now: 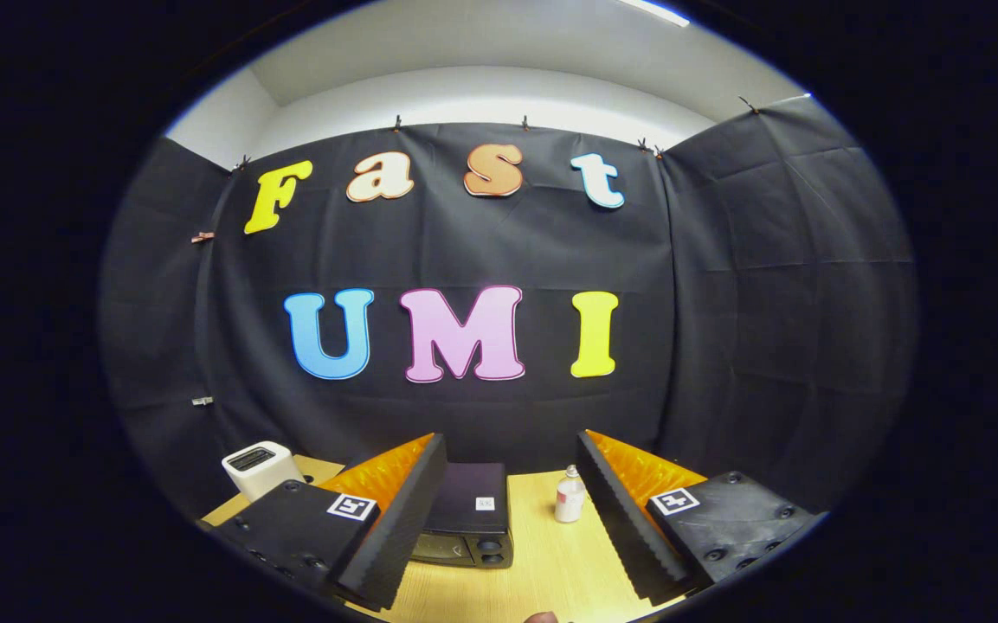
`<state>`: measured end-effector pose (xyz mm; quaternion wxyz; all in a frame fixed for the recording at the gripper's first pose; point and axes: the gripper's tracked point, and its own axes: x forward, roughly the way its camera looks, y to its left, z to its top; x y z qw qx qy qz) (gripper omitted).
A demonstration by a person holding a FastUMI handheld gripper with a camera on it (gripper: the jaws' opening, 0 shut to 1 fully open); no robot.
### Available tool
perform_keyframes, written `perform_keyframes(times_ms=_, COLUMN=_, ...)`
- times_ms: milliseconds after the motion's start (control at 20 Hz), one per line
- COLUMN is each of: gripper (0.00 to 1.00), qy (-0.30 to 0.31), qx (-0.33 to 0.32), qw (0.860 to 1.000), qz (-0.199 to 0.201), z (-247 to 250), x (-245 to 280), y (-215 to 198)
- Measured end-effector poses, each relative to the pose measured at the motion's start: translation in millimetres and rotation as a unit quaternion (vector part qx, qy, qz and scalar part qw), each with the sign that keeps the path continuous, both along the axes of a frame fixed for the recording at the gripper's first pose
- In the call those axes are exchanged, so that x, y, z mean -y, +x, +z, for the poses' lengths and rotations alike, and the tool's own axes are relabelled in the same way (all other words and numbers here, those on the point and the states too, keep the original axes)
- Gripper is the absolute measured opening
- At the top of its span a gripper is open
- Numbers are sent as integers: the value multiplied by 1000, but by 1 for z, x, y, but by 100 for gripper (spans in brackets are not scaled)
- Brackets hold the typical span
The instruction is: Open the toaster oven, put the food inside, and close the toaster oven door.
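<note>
Oven point(468, 512) sits low in the frame, between my gripper's point(511, 510) spread, empty fingers, door apparently closed. Risk: reaching in, I clip the small bottle point(569, 495) just right of it, or the white toaster point(260, 467) at lower left.

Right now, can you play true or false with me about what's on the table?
1. The gripper has its fingers wide apart, holding nothing. True.
2. The toaster oven is black and sits just ahead, between the fingers. True.
3. The toaster oven's door hangs wide open. False: it looks closed.
4. A small white bottle stands upright on the wooden table, beside the toaster oven. True.
5. The bottle lies on top of the toaster oven. False: it stands on the table.
6. The white toaster is squeezed between the fingers. False: it sits off to the side, past one finger.
</note>
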<state>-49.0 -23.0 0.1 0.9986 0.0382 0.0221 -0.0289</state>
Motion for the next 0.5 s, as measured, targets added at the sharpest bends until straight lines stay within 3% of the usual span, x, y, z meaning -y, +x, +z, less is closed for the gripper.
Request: perform_keyframes(times_ms=500, gripper=99, qy=-18, qx=-1, qw=1000, qz=-8, z=0, x=7, y=-3)
